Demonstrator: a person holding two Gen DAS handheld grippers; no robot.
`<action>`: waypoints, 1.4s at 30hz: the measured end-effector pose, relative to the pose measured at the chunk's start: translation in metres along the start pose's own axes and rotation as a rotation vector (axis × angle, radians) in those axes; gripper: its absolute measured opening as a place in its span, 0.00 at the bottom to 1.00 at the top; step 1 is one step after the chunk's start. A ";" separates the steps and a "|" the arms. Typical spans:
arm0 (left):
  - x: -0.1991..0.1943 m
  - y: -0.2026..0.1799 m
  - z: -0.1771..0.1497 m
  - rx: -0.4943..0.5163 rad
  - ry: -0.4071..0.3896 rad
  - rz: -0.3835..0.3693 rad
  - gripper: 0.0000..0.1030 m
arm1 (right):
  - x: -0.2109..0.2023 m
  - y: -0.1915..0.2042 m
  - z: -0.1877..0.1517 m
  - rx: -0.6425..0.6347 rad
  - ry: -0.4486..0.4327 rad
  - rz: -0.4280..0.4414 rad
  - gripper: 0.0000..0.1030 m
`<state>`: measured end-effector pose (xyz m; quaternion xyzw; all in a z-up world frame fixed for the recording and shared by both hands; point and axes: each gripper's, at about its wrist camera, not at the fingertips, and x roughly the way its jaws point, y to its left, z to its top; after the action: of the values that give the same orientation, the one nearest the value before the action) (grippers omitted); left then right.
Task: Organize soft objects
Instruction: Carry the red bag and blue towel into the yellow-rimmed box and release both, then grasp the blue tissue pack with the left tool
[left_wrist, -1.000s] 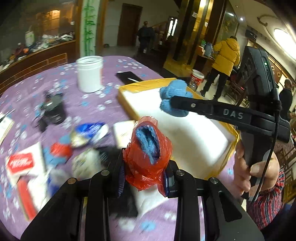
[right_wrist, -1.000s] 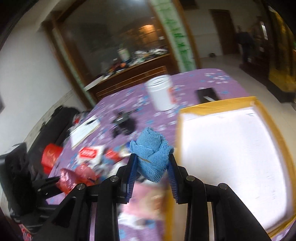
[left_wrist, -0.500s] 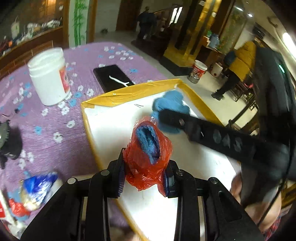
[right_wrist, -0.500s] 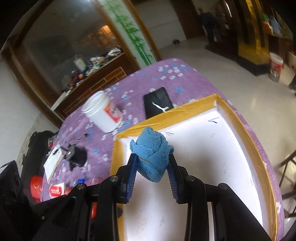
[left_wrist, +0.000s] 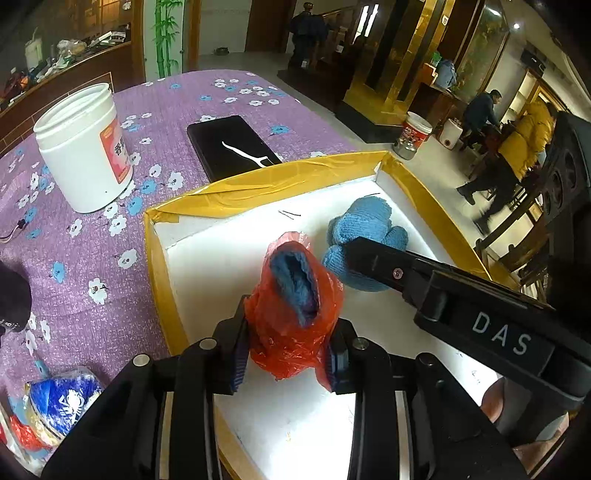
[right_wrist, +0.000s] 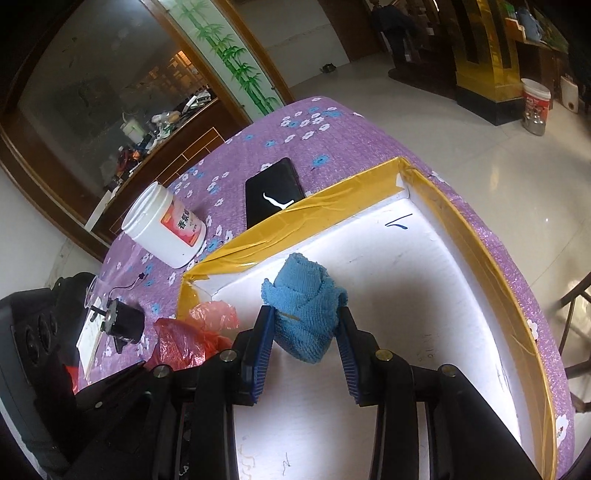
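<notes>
Both grippers have moved from above the purple floral tablecloth (left_wrist: 92, 258) to over the shallow white foam tray with yellow-taped rim (left_wrist: 258, 184), cloths still clamped. Left gripper (left_wrist: 286, 354) is closed tight on the blue cloth wrapped in a crumpled red plastic bag (left_wrist: 295, 310) above the tray's near-left part; right gripper (right_wrist: 304, 341) is pinched shut on the rolled light-blue terry cloth (right_wrist: 304, 306), held above the tray floor near its back-left corner. White plastic jar with red label (left_wrist: 83, 147) and black phone (left_wrist: 231, 146) sit on the cloth just behind the tray.
</notes>
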<state>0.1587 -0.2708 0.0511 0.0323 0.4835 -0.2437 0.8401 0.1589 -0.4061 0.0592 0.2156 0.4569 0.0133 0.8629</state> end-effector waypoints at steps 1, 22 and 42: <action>0.002 0.001 0.002 -0.001 -0.001 0.001 0.31 | 0.000 0.000 0.000 0.002 -0.001 0.001 0.36; -0.103 0.034 -0.043 -0.016 -0.154 -0.071 0.56 | -0.056 0.007 -0.012 -0.011 -0.140 0.050 0.45; -0.184 0.170 -0.212 -0.191 -0.224 0.114 0.67 | -0.053 0.147 -0.141 -0.423 0.122 0.286 0.55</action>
<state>-0.0115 0.0098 0.0600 -0.0478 0.4052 -0.1506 0.9005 0.0417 -0.2339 0.0884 0.0916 0.4602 0.2433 0.8489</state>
